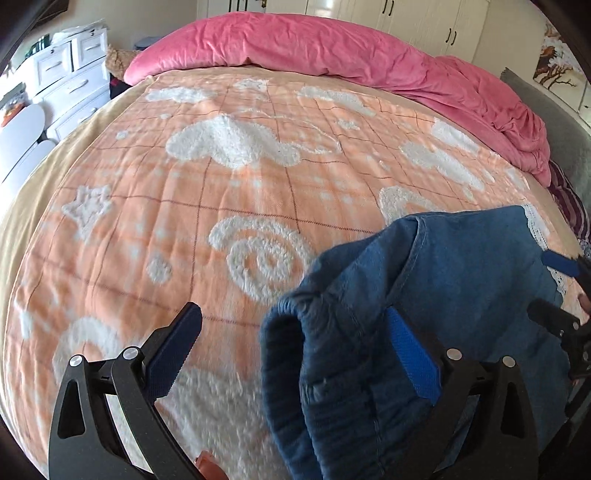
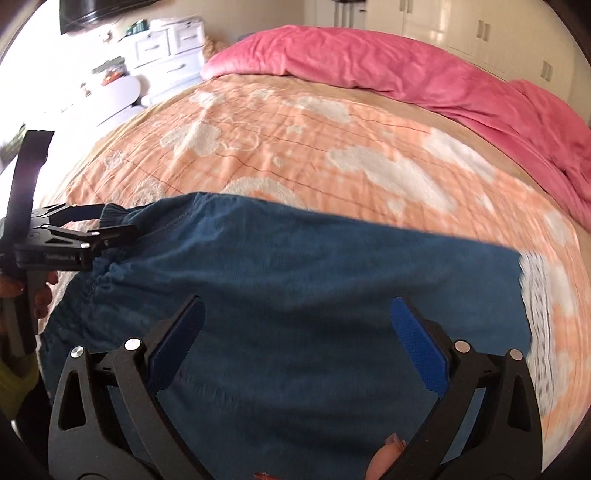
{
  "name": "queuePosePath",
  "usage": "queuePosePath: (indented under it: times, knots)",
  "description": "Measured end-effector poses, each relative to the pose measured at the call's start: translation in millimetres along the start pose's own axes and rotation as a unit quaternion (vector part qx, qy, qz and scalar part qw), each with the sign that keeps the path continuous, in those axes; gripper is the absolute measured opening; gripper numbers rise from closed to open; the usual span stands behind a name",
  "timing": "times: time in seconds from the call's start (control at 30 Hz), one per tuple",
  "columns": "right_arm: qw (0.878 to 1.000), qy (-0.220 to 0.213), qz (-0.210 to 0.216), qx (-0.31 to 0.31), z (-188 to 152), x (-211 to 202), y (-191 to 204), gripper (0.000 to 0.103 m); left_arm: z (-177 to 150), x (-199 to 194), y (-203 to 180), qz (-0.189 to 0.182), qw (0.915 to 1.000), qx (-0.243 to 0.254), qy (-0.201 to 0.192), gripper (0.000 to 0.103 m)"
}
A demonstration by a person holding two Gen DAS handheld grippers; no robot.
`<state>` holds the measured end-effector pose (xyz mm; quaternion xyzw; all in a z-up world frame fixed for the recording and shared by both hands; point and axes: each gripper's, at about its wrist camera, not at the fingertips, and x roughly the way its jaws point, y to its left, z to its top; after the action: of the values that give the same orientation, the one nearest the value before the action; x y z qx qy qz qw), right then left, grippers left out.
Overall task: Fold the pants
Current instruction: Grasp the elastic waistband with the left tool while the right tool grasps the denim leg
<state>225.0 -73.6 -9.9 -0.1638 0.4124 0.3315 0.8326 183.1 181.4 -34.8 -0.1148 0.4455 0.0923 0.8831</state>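
The blue denim pants (image 2: 295,280) lie folded lengthwise on the orange bedspread (image 2: 280,147), with the elastic waistband at the left and a white lace hem (image 2: 532,280) at the right. In the left wrist view the pants (image 1: 424,302) fill the lower right, waistband (image 1: 284,354) near the lens. My left gripper (image 1: 295,332) is open, its right finger over the waistband fabric; it also shows in the right wrist view (image 2: 96,229) at the waistband. My right gripper (image 2: 299,325) is open just above the pants' middle; it shows in the left wrist view (image 1: 561,291) by the lace hem.
A pink duvet (image 1: 332,48) is bunched along the bed's far edge. White drawers (image 1: 70,74) stand beyond the bed's left side. White wardrobe doors (image 1: 424,18) line the back wall. The orange bedspread (image 1: 221,184) stretches beyond the pants.
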Motion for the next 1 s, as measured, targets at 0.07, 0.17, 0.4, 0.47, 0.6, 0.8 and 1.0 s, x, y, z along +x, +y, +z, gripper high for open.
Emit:
queuePosePath:
  times: [0.07,0.17,0.4,0.47,0.6,0.8,1.0]
  knots:
    - [1.0,-0.002,0.005,-0.015,9.9,8.8,0.9,0.095,2.3,4.7,1.5,-0.021,0.9998,-0.003,-0.001,0.092]
    - [0.999,0.001,0.011,-0.04,21.8,19.4,4.7,0.095,3.5,7.4,2.8,-0.054,0.9985,-0.003,-0.006,0.051]
    - [0.997,0.022,0.038,-0.057,50.7,42.5,6.0,0.095,-0.8,-6.8,-1.6,-0.071,0.9965,0.014,-0.041,0.025]
    - [0.996,0.03,0.045,-0.071,57.9,47.1,7.4,0.095,-3.2,-20.1,-6.9,-0.071,0.995,0.026,-0.065,0.024]
    - [0.991,0.033,0.047,-0.122,69.3,49.9,16.7,0.095,-12.5,-45.6,-14.1,-0.073,0.9908,0.041,-0.107,0.024]
    - [0.968,0.04,0.049,-0.243,64.9,50.2,49.9,0.084,-26.4,-73.1,-26.7,-0.086,0.9837,0.065,-0.144,0.024]
    - [0.973,0.029,0.048,-0.222,40.0,36.8,62.3,0.012,-36.6,-86.3,-28.8,-0.077,0.9838,0.062,-0.149,0.024]
